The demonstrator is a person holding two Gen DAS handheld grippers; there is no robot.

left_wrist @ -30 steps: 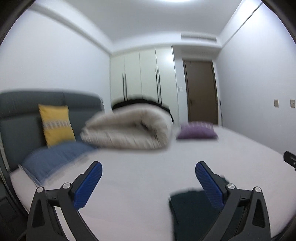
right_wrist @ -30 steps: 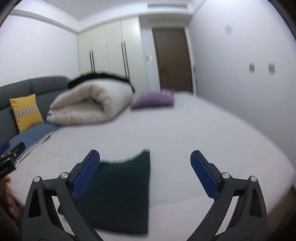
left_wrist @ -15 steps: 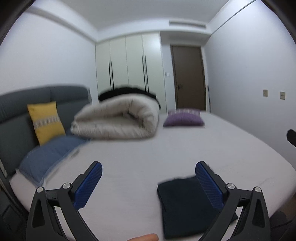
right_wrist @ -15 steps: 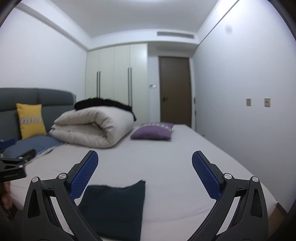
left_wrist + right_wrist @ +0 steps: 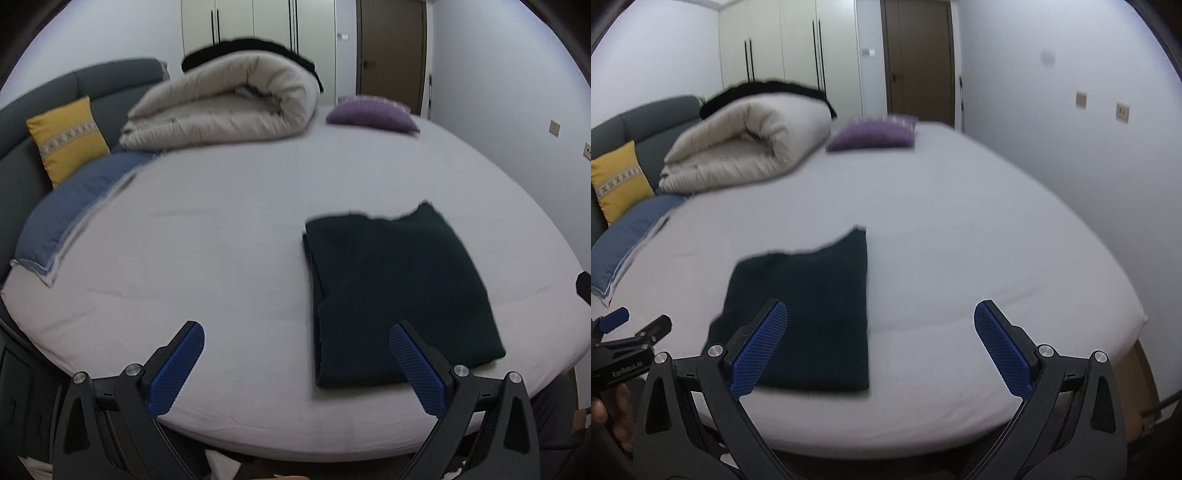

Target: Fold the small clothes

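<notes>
A dark folded garment (image 5: 399, 288) lies flat on the white bed sheet (image 5: 221, 240) near the bed's near edge. In the left wrist view my left gripper (image 5: 295, 365) is open and empty, held above the bed edge to the left of the garment, its right blue pad (image 5: 413, 365) over the garment's near corner. From the right wrist the same garment (image 5: 809, 306) shows at lower left. My right gripper (image 5: 881, 347) is open and empty above the bed edge, its left pad (image 5: 757, 350) in front of the cloth. The left gripper's body (image 5: 624, 354) and a hand appear at the far left.
A rolled cream duvet (image 5: 225, 103) and a purple cushion (image 5: 373, 118) lie at the far side. A yellow cushion (image 5: 68, 138) and a blue pillow (image 5: 74, 210) rest by the grey headboard on the left. A wall (image 5: 1071, 129) runs along the right.
Both cameras have tilted down and come nearer the bed, so the garment now fills more of each view. The garment itself lies where it was; both grippers stay open.
</notes>
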